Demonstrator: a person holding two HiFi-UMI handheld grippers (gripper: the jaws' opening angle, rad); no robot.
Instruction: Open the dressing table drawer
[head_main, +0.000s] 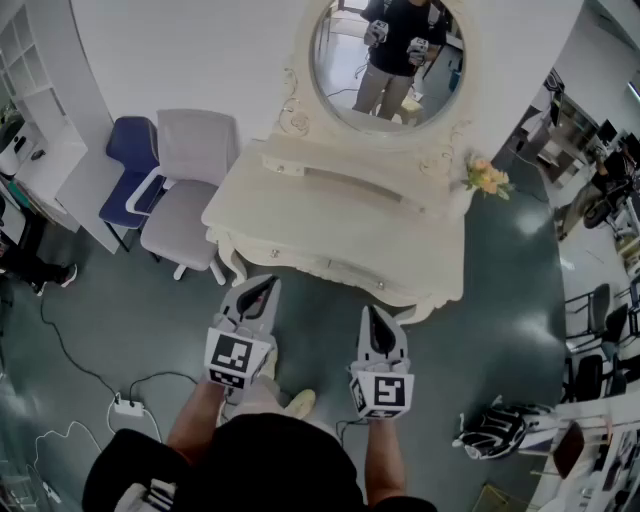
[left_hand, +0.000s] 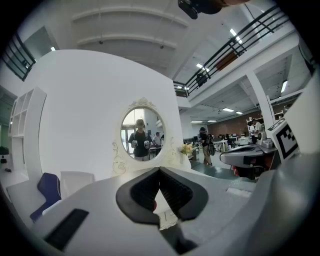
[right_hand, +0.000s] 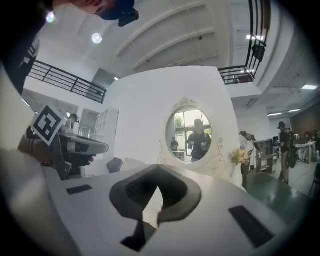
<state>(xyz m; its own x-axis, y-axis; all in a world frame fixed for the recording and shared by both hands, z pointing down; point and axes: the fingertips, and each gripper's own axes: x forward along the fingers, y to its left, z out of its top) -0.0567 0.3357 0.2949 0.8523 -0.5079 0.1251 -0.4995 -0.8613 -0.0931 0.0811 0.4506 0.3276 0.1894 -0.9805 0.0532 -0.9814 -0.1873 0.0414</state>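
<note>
- We hold the left gripper (head_main: 260, 288) and right gripper (head_main: 377, 316) clenched and empty, near the table (head_main: 300, 205)
- Its drawer (head_main: 345, 268) is closed just beyond them, contents hidden
- Flowers (head_main: 487, 178) stand at its right

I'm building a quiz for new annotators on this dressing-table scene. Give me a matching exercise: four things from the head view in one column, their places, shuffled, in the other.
Things:
1. flowers
2. blue chair
3. power strip
4. mirror

Places:
A. on the floor at the left
B. at the right end of the dressing table
C. above the back of that table
D. just left of the grey chair

Pairs: 1-B, 2-D, 3-A, 4-C.
</note>
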